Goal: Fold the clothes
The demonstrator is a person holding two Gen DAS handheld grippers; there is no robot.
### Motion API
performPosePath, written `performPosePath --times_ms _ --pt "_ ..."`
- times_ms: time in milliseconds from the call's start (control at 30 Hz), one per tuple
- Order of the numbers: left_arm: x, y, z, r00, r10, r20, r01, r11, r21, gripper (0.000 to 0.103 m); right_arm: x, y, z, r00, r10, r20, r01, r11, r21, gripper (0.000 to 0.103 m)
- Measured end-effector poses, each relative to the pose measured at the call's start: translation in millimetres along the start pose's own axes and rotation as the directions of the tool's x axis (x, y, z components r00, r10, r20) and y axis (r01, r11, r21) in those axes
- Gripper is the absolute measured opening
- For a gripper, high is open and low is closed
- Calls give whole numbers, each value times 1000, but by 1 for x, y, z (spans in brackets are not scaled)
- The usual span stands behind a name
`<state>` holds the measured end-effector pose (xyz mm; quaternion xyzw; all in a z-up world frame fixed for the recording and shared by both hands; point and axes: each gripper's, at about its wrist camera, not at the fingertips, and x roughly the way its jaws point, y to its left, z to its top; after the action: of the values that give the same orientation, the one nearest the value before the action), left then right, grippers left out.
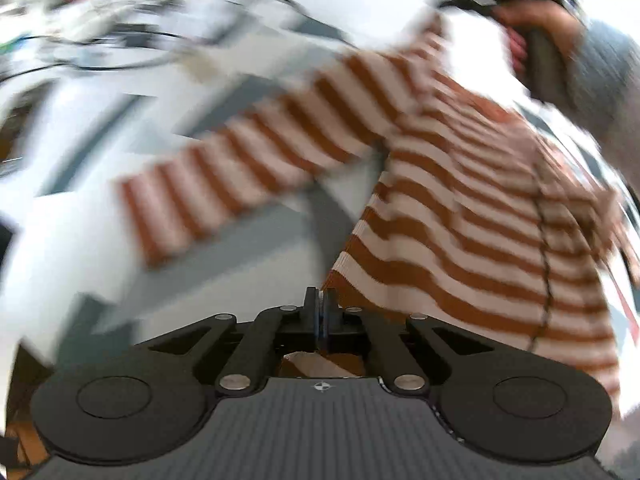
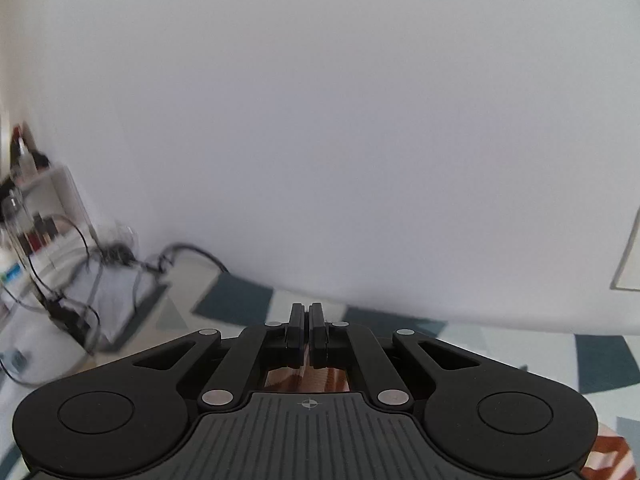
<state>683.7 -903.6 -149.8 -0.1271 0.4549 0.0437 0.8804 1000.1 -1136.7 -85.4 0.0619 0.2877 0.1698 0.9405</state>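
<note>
My left gripper (image 1: 321, 312) is pinched tight on the hem of a brown-and-cream striped sweater (image 1: 460, 216), which hangs in the air, one sleeve (image 1: 224, 176) swinging out to the left over the patterned rug (image 1: 256, 248). My right gripper (image 2: 306, 330) is clamped on the same sweater, a strip of it showing between the fingers, in front of a white wall (image 2: 320, 120).

Plain white wall (image 2: 320, 120) above patterned teal-and-white floor (image 2: 600, 364) (cables (image 2: 80, 272) at left)
</note>
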Motion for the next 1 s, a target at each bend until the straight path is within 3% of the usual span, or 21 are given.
performPosePath --times_ms 100,133,167,200,267,333,400,467,533,667,733,833,933,1000 --pt "-9 18 2 1000 22 15 -21 998 -57 2 4 0 3 1000 16 17 -17 998 53 2" --pt "-9 20 1 999 32 7 -31 998 -56 2 10 0 2 1000 18 -14 -17 998 60 3" --pt "-8 21 0 999 41 -3 -41 998 -53 2 16 -1 1 999 17 -49 -13 998 64 9" --pt "-7 21 -2 999 42 -16 -43 998 -53 2 21 0 -2 996 5 -92 0 998 55 23" --pt "-4 22 -7 998 39 -41 -42 998 -53 2 23 -1 -9 990 -4 -142 11 999 44 34" --pt "-2 22 -8 997 42 -61 -44 998 -44 3 14 -5 -19 988 -13 -153 19 999 39 42" --pt "-3 22 -9 996 54 -76 -56 998 -32 5 3 -14 -32 986 -58 -157 68 996 56 61" --pt "-5 22 -8 994 61 -86 -64 997 -30 13 -15 -32 -48 980 -133 -148 150 983 109 61" --pt "-7 25 -4 994 59 -91 -64 997 -45 25 -45 -55 -69 962 -247 -111 267 939 217 65" --pt "-13 18 13 999 -5 -35 4 999 -45 35 -108 -94 -105 916 -387 -107 397 836 379 66" --pt "-8 6 22 999 -25 -26 25 1000 1 54 -143 -105 -119 886 -457 -78 447 800 401 64" --pt "1 -18 33 998 -57 -19 59 995 86 71 -194 -127 -134 833 -550 -49 512 736 442 62" --pt "19 -44 39 993 -96 -63 106 979 174 76 -228 -155 -148 799 -596 -81 550 669 501 61" --pt "29 -54 38 989 -103 -103 122 973 197 76 -237 -170 -157 786 -605 -127 569 627 533 53"
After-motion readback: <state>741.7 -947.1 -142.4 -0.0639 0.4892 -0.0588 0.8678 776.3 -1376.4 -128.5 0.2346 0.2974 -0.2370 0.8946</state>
